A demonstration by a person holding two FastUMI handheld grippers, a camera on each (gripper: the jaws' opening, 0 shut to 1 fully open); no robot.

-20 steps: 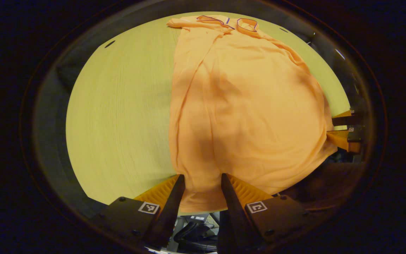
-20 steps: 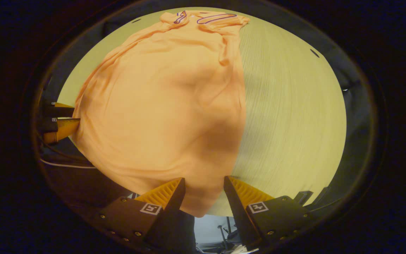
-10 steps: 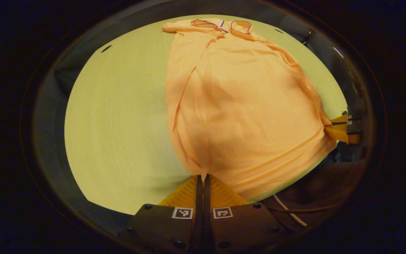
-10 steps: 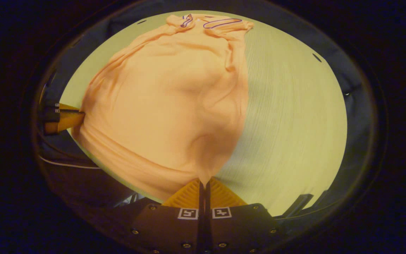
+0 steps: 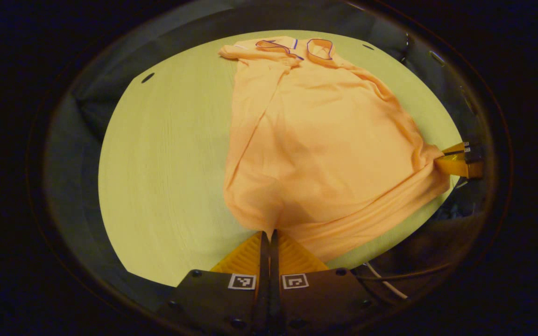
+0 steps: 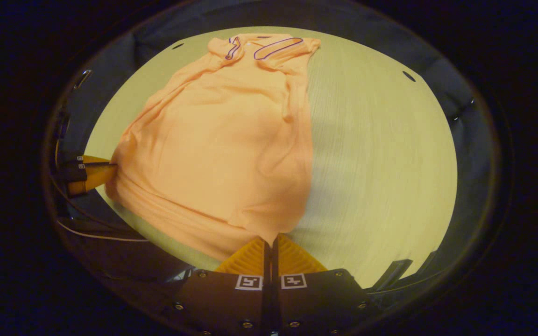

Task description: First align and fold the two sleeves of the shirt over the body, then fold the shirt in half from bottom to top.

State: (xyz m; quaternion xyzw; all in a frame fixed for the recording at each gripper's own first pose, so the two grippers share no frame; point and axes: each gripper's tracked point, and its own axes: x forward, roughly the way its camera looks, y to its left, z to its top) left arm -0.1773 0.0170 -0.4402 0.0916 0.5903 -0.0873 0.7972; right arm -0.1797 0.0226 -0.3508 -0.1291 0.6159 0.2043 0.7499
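Shirt [image 5: 315, 144] first: we have an orange short-sleeved polo of soft knit cloth with a dark-piped collar, lying lengthwise on the pale yellow-green wooden table [image 5: 166, 158], collar toward the far edge and hem at the near edge. Both sleeves look already folded in over the body, so we judge the bottom-to-top fold is the step in hand.

We expect the cloth to be light, limp and quick to wrinkle or sag between two holds. It is best taken at the two hem corners, which is where we have it.

Our left gripper [image 5: 267, 233] is clenched, both fingers pinching the hem corner nearest the table's near edge. Our right gripper [image 6: 269, 240] is likewise clenched on the opposite hem corner; from the left gripper view it sits at the shirt's far side [image 5: 456, 161]. The hem bunches slightly between them.
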